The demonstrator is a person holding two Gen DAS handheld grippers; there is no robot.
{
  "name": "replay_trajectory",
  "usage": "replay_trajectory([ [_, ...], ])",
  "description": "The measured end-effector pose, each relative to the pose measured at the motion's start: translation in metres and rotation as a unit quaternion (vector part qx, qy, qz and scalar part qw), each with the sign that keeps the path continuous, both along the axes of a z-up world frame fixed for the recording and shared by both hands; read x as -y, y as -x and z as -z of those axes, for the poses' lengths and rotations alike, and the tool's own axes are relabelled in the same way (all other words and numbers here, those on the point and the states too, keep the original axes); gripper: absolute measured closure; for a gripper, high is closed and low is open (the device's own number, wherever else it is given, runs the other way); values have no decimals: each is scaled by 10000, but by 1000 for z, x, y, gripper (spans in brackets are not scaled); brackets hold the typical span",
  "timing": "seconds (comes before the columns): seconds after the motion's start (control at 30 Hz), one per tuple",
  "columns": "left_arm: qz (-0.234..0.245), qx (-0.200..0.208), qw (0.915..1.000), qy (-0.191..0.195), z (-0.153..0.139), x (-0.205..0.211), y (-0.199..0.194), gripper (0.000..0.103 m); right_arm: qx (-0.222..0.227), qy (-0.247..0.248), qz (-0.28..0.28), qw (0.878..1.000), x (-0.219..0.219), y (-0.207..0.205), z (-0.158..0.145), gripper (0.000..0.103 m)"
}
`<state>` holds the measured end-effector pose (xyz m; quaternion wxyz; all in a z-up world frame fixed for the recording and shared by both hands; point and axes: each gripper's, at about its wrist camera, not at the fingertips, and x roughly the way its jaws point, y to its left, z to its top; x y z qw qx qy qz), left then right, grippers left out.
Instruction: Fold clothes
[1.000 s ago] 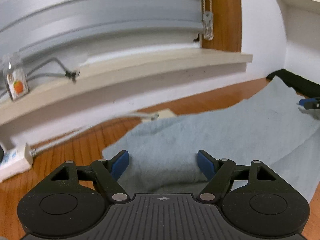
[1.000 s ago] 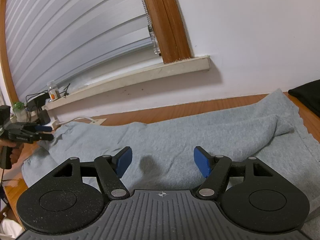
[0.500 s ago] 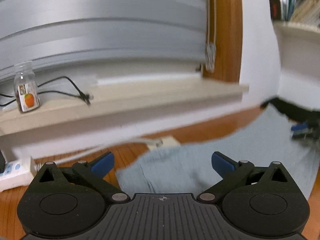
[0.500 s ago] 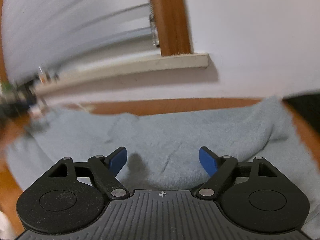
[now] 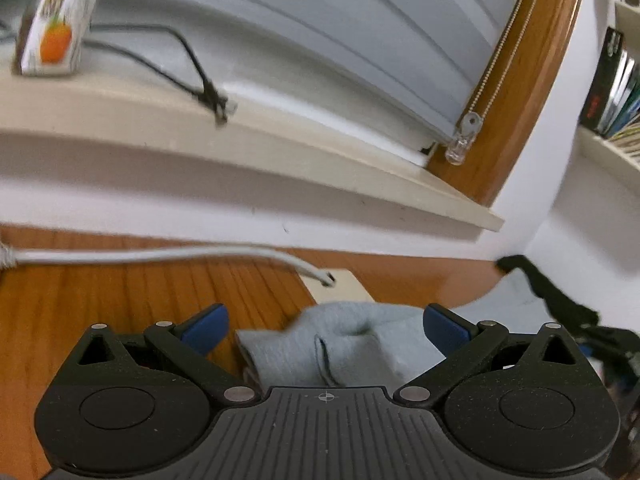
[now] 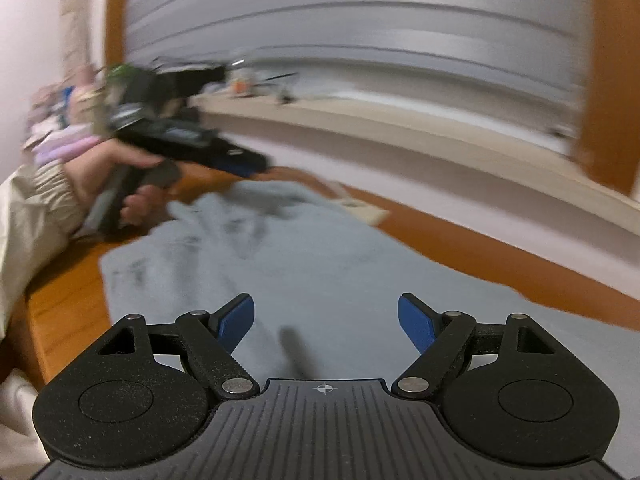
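Wooden bench [image 5: 120, 300]. White cable [image 5: 160, 256] lies across it, ending at a beige plate [image 5: 344, 286]. Windowsill [image 5: 280, 148] carries a small bottle [image 5: 52, 36], orange on label, and a black cable [image 5: 176, 76]. Blind closed [image 5: 320, 32]; bead cord [image 5: 492, 80] hangs beside wooden frame [image 5: 532, 80].

One grey garment [image 6: 304, 256], one bottle [image 5: 54, 28], two cables [image 5: 160, 256].

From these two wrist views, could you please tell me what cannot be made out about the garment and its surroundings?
- Grey garment: its type and near edge, cut off behind the right claw body.
- Garment end in the left wrist view: partly hidden by the left claw body.
- Sill clutter: motion-blurred in the right wrist view.
- Bottle label: blurred, top cropped.
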<state>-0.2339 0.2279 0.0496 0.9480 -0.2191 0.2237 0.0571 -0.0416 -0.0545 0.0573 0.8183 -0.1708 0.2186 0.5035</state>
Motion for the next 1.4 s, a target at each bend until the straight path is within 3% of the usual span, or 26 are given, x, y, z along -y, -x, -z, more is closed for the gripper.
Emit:
replay_trajectory([
  [0.27, 3, -205, 9995, 226, 8, -6, -4, 0, -48, 264, -733, 9969, -73, 43, 2, 25],
  [0.37, 9, -311, 9993, 199, 9, -4, -6, 0, -210, 284, -1003, 9943, -83, 57, 2, 25],
  [0.53, 21, -319, 9993, 190, 9, -4, -4, 0, -35, 526, -1230, 9910, -95, 75, 6, 28],
  [0.63, 84, -322, 9993, 196, 10, -5, -5, 0, 86, 585, -1321, 9895, -99, 80, 8, 36],
  [0.8, 314, -422, 9986, 96, 8, -6, -8, 1, 125, 585, -1485, 9871, -106, 87, 15, 37],
  [0.9, 474, -626, 9969, -92, 5, -6, -11, 8, 391, 667, -1508, 9855, -109, 93, 19, 37],
  [1.03, 558, -1145, 9913, -321, -5, -4, -18, 26, 732, 562, -1382, 9861, -109, 95, 24, 37],
  [1.23, 705, -1743, 9780, -903, -12, 22, -29, 27, 871, 510, -1373, 9854, -110, 99, 29, 38],
  [1.3, 647, -1821, 9758, -1019, -12, 29, -30, 27, 864, 480, -1357, 9858, -110, 99, 30, 43],
  [1.4, 586, -1778, 9765, -1068, -12, 35, -26, 37, 950, 470, -1282, 9861, -109, 102, 31, 50],
])
